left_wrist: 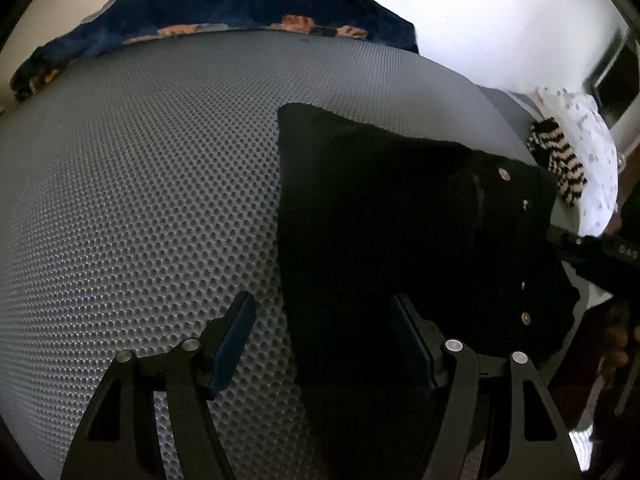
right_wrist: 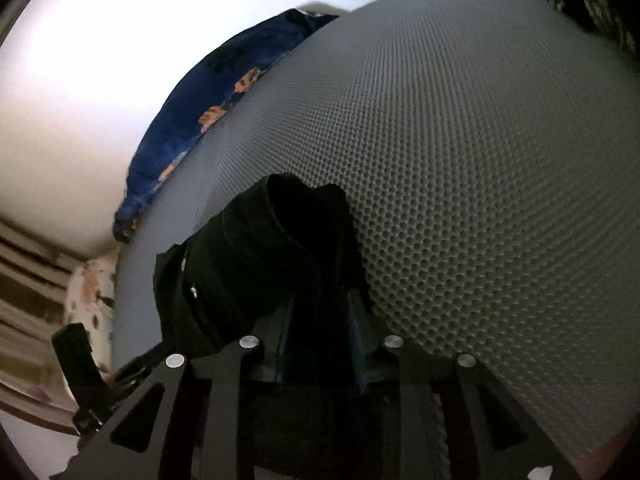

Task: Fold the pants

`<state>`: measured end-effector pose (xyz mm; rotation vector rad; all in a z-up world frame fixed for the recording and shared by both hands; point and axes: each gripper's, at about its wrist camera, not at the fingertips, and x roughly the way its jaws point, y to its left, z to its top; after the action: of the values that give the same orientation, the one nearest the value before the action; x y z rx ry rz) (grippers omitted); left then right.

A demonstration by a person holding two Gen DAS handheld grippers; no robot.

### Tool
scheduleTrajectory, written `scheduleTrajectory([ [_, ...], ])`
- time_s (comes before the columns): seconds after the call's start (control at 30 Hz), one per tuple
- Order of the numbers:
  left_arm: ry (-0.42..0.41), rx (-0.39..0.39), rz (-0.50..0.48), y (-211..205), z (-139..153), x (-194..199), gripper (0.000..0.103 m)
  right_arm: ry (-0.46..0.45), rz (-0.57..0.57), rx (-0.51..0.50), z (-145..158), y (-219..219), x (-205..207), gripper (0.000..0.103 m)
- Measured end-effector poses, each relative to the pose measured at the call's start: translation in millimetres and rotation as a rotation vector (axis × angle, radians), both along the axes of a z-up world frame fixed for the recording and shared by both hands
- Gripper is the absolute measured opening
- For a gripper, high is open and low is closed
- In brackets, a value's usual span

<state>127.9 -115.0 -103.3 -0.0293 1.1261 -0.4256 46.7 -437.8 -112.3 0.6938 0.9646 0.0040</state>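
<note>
black pants (left_wrist: 400,216) lie folded on a grey mat (left_wrist: 140,200) with a honeycomb of small holes, over toward the mat's right side in the left wrist view, with small metal rivets (left_wrist: 505,175) showing along their far right edge. the left claw (left_wrist: 322,344) hovers with its fingers well apart and nothing between them; one finger (left_wrist: 234,344) stands over bare mat, the other (left_wrist: 412,346) over the near part of the black cloth, and whether it touches the cloth cannot be told. in the right wrist view the right claw (right_wrist: 320,340) has its fingers close together with a strip of the black cloth running between them, a bunched fold of the pants (right_wrist: 260,248) rising just beyond the tips; whether the pads are actually pressing on the cloth cannot be told, as the spot is dark. part of the other tool (right_wrist: 80,364) shows at the left edge of that view. along the far edge of the mat sits a dark blue blanket with orange patches (left_wrist: 240,4), against a white wall (left_wrist: 500,20). off the mat's right edge lie a black-and-cream striped cloth (left_wrist: 556,160) and a white patterned cloth (left_wrist: 592,168).
</note>
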Motion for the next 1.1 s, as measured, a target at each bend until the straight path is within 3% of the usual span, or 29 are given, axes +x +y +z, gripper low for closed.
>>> scheduleTrajectory([
  [0.17, 0.018, -0.025, -0.016, 3, 1, -20, 0.070, 0.000, 0.035, 0.013, 9, 3, -26, 0.025],
  [0.37, 0.013, -0.033, -0.043, 4, 2, -38, 0.070, 0.041, 0.041, 0.032, -1, 11, -49, 0.024],
  [0.47, 0.011, -0.026, -0.054, 3, 3, -44, 0.070, 0.016, 0.040, 0.008, 8, 16, -55, 0.016],
  [0.63, -0.008, 0.005, -0.077, 1, 4, -52, 0.070, -0.003, 0.045, -0.053, 24, 25, -69, 0.012],
  [0.73, -0.010, 0.028, -0.079, -1, 1, -53, 0.070, 0.040, 0.047, -0.093, 11, 27, -70, 0.012],
  [0.83, -0.035, 0.057, -0.096, -5, 1, -53, 0.070, 0.064, 0.027, -0.072, -4, 22, -67, 0.012],
  [1.1, -0.032, 0.060, -0.089, -7, 0, -47, 0.070, 0.077, 0.026, -0.047, -6, 20, -63, 0.014],
])
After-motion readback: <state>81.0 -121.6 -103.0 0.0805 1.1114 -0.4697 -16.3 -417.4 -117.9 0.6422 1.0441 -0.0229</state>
